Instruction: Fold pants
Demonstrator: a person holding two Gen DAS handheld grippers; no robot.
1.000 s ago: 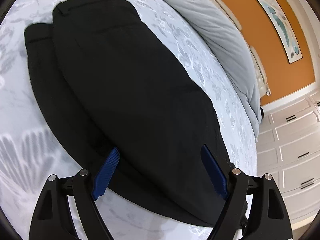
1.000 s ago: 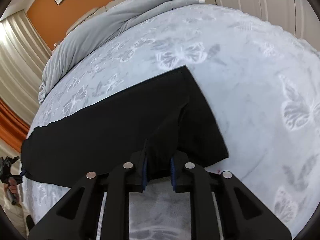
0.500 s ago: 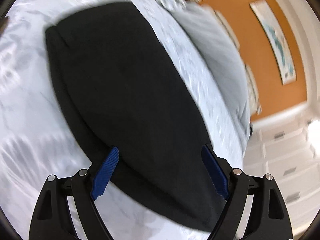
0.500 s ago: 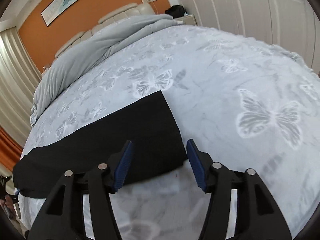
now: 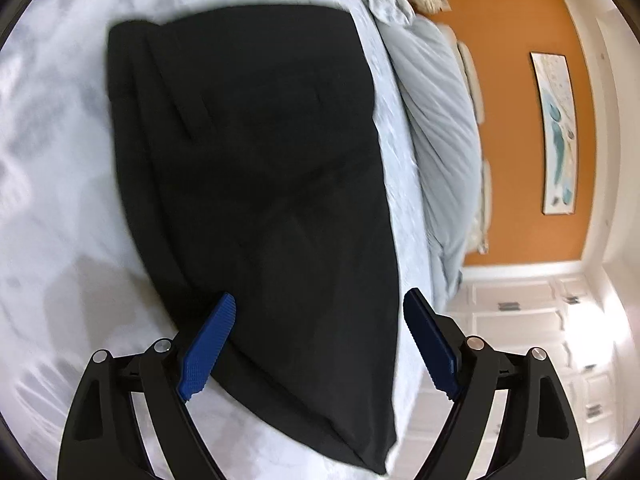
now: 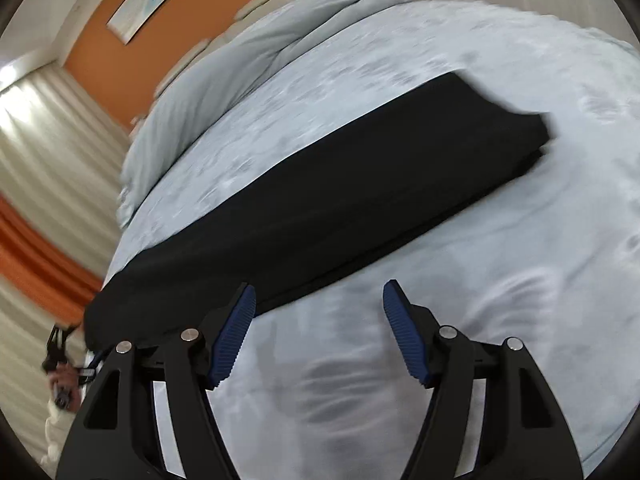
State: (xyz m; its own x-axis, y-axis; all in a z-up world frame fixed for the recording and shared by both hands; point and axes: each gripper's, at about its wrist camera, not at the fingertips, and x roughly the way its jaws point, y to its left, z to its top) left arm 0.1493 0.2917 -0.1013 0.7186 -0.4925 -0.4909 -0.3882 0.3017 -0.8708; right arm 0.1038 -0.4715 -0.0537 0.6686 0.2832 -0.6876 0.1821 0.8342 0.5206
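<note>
The black pants [image 5: 272,184] lie flat on the bed, folded lengthwise, one leg over the other. In the left wrist view the waistband is at the far end and the pants run back under my left gripper [image 5: 316,344], which is open and empty just above them. In the right wrist view the pants [image 6: 320,204] stretch as a long band from lower left to upper right, leg hems at the far right. My right gripper [image 6: 318,332] is open and empty over the bedsheet, just in front of the pants' near edge.
The bed has a light grey butterfly-print sheet [image 6: 500,280]. A bunched grey duvet [image 5: 444,132] lies along the far side by the headboard. An orange wall with a picture [image 5: 558,132], white cabinets [image 5: 532,332] and curtains [image 6: 52,152] surround the bed.
My right gripper let go of the pants' hem, opened, and swung left and back along the pants. My left gripper stayed open and moved toward the waistband end.
</note>
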